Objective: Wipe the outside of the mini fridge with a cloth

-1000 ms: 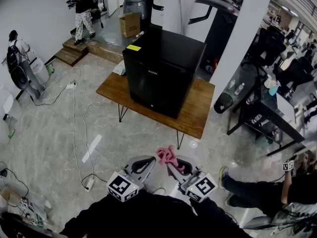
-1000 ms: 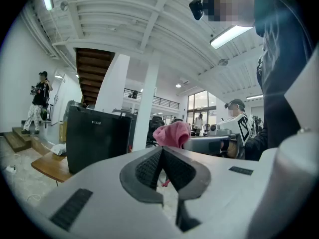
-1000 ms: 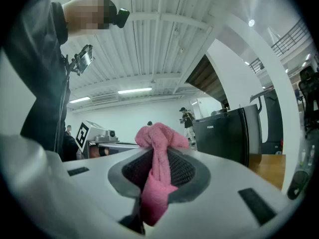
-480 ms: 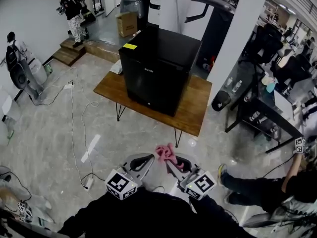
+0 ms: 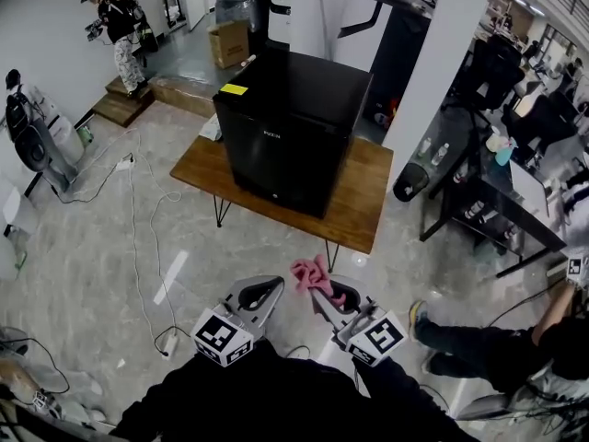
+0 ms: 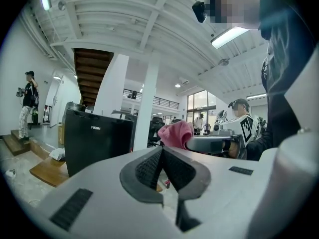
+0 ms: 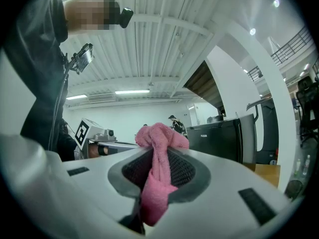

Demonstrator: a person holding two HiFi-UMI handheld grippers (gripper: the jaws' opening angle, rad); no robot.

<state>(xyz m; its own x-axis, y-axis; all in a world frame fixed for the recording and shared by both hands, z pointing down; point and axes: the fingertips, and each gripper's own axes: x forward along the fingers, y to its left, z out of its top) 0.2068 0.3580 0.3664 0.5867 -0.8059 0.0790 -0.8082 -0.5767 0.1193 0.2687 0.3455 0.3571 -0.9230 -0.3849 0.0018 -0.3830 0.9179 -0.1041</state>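
Observation:
The black mini fridge [image 5: 290, 127] stands on a low wooden table [image 5: 363, 208] ahead of me, door side facing me; it also shows small in the left gripper view [image 6: 97, 144] and the right gripper view [image 7: 219, 136]. My right gripper [image 5: 324, 295] is shut on a pink cloth [image 5: 311, 273], which bunches above the jaws and hangs down between them [image 7: 158, 176]. My left gripper [image 5: 267, 294] is shut with nothing in it [image 6: 162, 167]. Both grippers are held close to my body, well short of the table.
A white power strip and cables [image 5: 166, 341] lie on the floor at left. A person [image 5: 115, 26] stands by wooden steps at the far left. A white pillar [image 5: 433, 72], a black desk [image 5: 488, 205] and a seated person [image 5: 515, 339] are at right.
The view has drawn slightly nearer the fridge and table. Both grippers keep the same pose, the right one still holding the cloth. The far person has shifted left.

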